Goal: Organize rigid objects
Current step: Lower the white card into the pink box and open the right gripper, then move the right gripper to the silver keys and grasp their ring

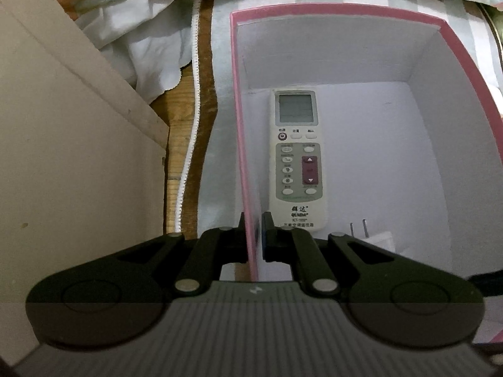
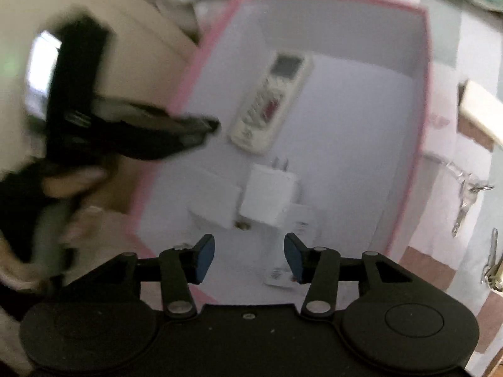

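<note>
Left gripper [image 1: 253, 235]: jaws nearly closed, pinching the left wall of the pink box [image 1: 243, 144]; keep that hold firm so the box stays steady.
Remote [image 1: 297, 160]: lying flat on the box floor, near the left wall.
Charger [image 2: 270, 199]: in the box, just beside the remote.
Right gripper [image 2: 249, 256]: jaws wide apart, holding nothing, above the box's near end; swing right next.
Keys [image 2: 465, 198]: outside the box, to its right; probably next, so grip the bunch low.
</note>
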Tool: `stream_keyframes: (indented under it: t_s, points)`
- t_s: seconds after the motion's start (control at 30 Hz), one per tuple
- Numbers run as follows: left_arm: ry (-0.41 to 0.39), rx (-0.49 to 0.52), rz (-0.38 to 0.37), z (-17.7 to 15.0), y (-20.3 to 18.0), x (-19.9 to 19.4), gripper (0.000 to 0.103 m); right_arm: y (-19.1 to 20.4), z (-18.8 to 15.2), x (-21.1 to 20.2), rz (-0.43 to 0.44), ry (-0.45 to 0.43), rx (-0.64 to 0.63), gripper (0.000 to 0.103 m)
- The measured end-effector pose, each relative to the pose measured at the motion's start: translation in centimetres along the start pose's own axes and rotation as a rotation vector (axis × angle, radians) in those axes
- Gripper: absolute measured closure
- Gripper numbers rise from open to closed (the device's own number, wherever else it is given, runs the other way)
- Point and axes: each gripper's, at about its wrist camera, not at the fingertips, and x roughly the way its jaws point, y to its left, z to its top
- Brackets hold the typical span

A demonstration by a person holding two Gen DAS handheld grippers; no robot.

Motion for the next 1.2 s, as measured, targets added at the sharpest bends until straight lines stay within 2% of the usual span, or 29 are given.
stream_keyframes:
  t_s: [0.07,0.13,0.23,0.3,0.37,0.5,0.57,0.7,0.77,0.9,0.93,0.97,1.03,1.07,1.17,1.2]
  points:
    - [-0.004,0.003,0.017,0.0,-0.3,0.0,0.098,-0.8,-0.3,-2.5,0.032,-0.082,-0.001,0.048]
    - [-0.008,-0.006,0.025,0.0,-0.4,0.0,0.098,-1.2,-0.6,-4.7,0.027,-0.156,-0.015,0.048]
    - [-0.009,-0.041,0.027,0.0,-0.2,0.1,0.098,-2.2,-0.9,-7.4,-0.043,-0.234,-0.086,0.048]
    - [-0.003,-0.068,0.024,0.1,0.0,0.1,0.098,-3.2,-1.3,-8.6,-0.087,-0.254,-0.132,0.048]
    - [0.007,-0.053,0.037,0.2,-0.3,0.1,0.097,-4.1,-1.3,-8.8,-0.151,-0.271,-0.187,0.048]
    - [0.022,-0.109,0.031,0.5,0.1,0.2,0.097,-7.0,-1.4,-8.4,-0.28,-0.295,-0.255,0.048]
    - [0.025,-0.152,0.017,0.5,0.5,0.2,0.097,-8.8,-1.2,-7.7,-0.327,-0.263,-0.26,0.048]
    - [-0.007,-0.17,0.039,0.0,0.3,0.1,0.097,-12.7,-0.8,-5.6,-0.31,-0.216,-0.138,0.048]
    - [-0.029,-0.175,0.044,-0.3,0.2,0.1,0.097,-13.8,-1.0,-4.4,-0.312,-0.247,-0.119,0.048]
    - [-0.045,-0.17,0.048,-0.6,0.1,0.0,0.097,-13.6,-1.4,-1.3,-0.463,-0.228,-0.257,0.046]
    - [-0.05,-0.164,0.049,-0.6,0.1,0.0,0.097,-13.8,-1.3,-0.6,-0.496,-0.217,-0.272,0.041]
    - [-0.055,-0.161,0.048,-0.7,0.1,0.0,0.097,-14.0,-1.2,0.1,-0.525,-0.211,-0.273,0.035]
    - [-0.058,-0.161,0.046,-0.6,0.1,0.0,0.097,-14.9,-1.1,1.1,-0.563,-0.197,-0.231,0.035]
    - [-0.06,-0.162,0.045,-0.6,0.1,-0.1,0.097,-15.5,-0.9,1.4,-0.556,-0.191,-0.185,0.035]
    - [-0.068,-0.165,0.039,-0.8,0.3,-0.3,0.097,-17.1,-0.1,0.8,-0.467,-0.249,-0.038,0.034]
    - [-0.069,-0.166,0.035,-0.8,0.4,-0.3,0.097,-17.2,0.0,0.8,-0.472,-0.268,-0.023,0.036]
